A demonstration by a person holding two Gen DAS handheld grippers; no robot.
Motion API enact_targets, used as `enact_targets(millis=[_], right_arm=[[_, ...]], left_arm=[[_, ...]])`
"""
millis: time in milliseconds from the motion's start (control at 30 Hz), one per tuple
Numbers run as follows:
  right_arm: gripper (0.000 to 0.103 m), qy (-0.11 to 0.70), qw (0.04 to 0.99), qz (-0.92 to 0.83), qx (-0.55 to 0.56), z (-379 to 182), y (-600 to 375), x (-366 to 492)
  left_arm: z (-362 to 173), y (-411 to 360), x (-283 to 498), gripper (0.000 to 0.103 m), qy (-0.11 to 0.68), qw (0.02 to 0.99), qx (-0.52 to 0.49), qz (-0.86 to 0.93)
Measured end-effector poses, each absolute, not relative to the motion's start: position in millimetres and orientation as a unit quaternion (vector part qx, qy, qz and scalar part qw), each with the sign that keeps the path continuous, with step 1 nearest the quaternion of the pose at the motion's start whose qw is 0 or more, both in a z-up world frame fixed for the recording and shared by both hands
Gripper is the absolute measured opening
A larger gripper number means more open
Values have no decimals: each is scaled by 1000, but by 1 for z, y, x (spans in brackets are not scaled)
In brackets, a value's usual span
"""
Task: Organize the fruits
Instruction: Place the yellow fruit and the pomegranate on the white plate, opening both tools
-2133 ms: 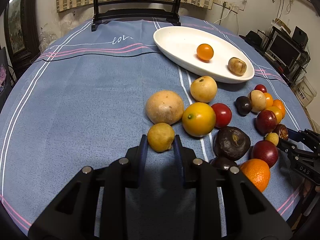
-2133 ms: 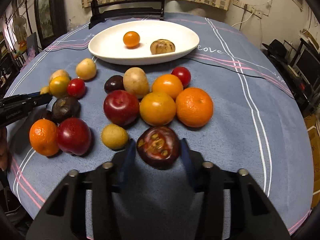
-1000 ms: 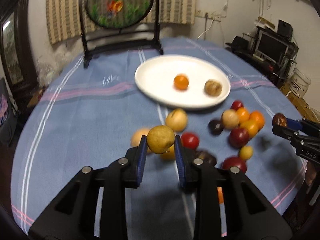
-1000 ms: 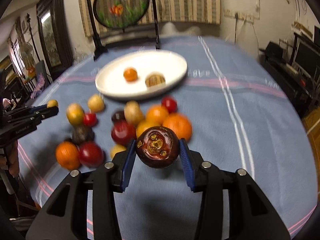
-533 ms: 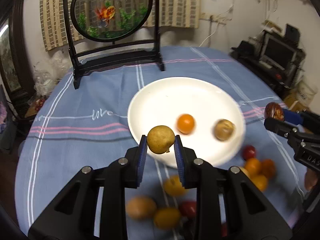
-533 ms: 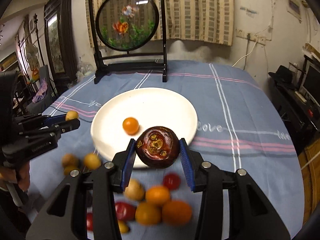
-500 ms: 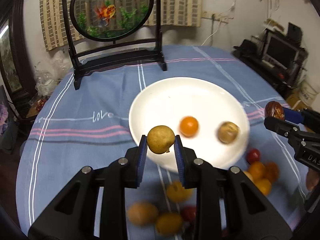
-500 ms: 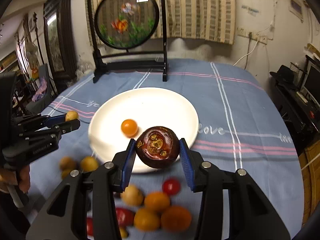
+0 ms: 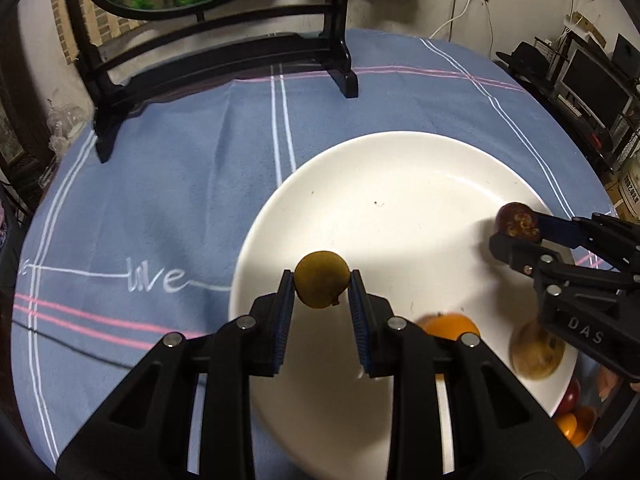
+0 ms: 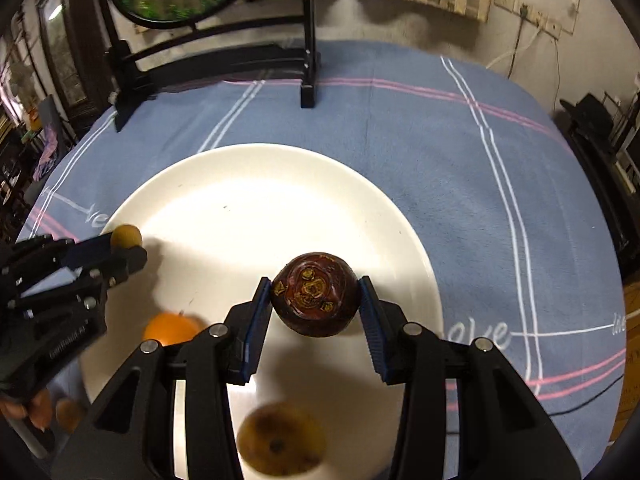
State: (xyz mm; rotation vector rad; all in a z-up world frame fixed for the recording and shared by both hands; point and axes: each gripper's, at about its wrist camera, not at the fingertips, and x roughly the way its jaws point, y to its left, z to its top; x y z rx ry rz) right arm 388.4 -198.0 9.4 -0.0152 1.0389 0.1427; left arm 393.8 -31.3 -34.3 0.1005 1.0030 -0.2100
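My left gripper (image 9: 321,289) is shut on a small yellow-brown fruit (image 9: 321,279) and holds it above the left part of the white plate (image 9: 392,184). My right gripper (image 10: 316,298) is shut on a dark purple fruit (image 10: 315,294) with a yellow-marked top, above the right half of the white plate (image 10: 260,188). Each gripper also shows in the other's view: the right gripper (image 9: 516,232) and the left gripper (image 10: 126,246). On the plate lie a small orange fruit (image 9: 450,326) and a tan brown fruit (image 9: 538,354).
A black wooden stand (image 9: 224,52) with a round painted screen rises at the table's far edge. The blue striped tablecloth (image 9: 160,184) covers the table. A few red and orange fruits (image 9: 576,420) lie off the plate's near right rim. Shelves and monitors stand at far right.
Both grippers have carried their fruits forward from the fruit pile to over the plate. The plate now fills both views and the pile has dropped out of sight below.
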Motion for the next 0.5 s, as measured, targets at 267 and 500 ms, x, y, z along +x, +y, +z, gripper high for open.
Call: enact_targets(millis=[267,500], right_arm=[[70,465,884,52,-3,18,-200,386],[70,448,890,59,59,34,-224,345]], left_arm=[[-28,-34,394,65,455,885,44,-85],[6,-24,353,79,421,902,49,-75]])
